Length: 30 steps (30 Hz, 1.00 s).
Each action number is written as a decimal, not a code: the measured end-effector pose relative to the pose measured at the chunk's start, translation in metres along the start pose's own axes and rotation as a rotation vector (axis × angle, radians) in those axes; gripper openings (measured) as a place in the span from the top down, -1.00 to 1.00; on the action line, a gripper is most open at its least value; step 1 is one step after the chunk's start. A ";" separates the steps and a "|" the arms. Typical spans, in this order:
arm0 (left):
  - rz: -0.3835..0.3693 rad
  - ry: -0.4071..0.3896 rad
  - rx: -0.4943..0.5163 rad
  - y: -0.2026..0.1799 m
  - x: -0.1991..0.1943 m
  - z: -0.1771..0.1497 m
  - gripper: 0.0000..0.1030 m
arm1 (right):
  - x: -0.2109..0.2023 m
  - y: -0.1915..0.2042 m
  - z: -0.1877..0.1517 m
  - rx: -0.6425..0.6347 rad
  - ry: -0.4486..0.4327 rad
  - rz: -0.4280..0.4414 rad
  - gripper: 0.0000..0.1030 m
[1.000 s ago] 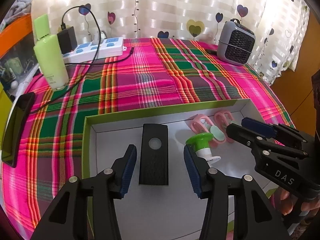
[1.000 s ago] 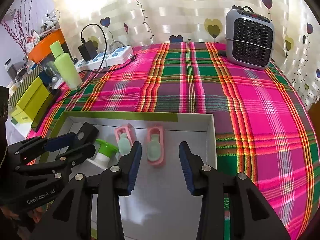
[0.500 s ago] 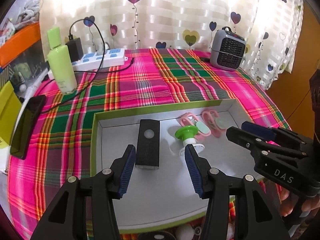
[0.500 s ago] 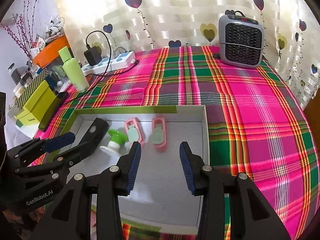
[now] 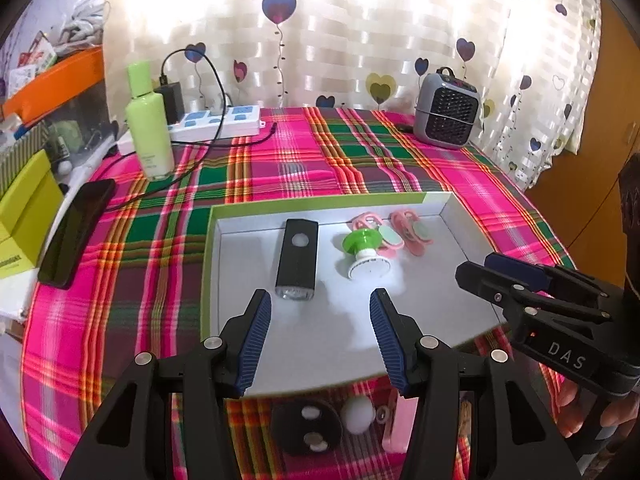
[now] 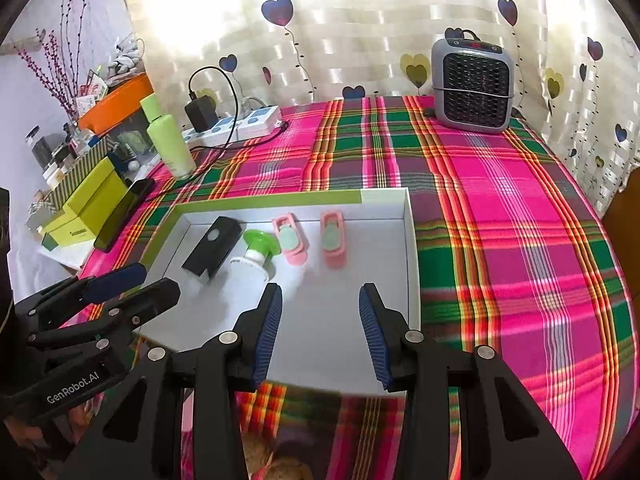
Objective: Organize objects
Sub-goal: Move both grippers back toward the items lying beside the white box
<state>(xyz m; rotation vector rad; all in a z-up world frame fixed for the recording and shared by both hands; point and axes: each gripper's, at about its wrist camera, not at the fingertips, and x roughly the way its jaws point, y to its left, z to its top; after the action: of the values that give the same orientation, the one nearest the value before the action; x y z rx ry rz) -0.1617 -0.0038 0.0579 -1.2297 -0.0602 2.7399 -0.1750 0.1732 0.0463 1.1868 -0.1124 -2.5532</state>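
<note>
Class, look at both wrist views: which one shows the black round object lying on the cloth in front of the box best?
The left wrist view: the black round object lies between that gripper's arms, its two pale spots visible. In the right wrist view I cannot make it out; the foreground there is blurred and blocked.

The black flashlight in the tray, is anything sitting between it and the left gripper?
Nothing visible does. The left gripper is open and empty, and only bare tray floor lies between it and the black flashlight. The green-capped bottle lies off to the flashlight's right, not in the path.

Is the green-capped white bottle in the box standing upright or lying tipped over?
Tipped over: the green-capped bottle lies on its side on the box floor.
</note>
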 end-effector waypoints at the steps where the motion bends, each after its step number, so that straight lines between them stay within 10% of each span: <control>1: -0.004 0.001 -0.004 0.001 -0.002 -0.003 0.02 | -0.002 0.000 -0.001 0.002 -0.001 0.002 0.19; 30: -0.069 -0.029 -0.048 0.016 -0.046 -0.067 0.02 | -0.043 0.008 -0.064 -0.058 -0.042 0.032 0.20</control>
<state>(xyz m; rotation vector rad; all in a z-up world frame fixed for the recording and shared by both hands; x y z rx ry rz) -0.0836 -0.0271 0.0457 -1.1773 -0.1694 2.7116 -0.0982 0.1834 0.0379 1.1017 -0.0660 -2.5365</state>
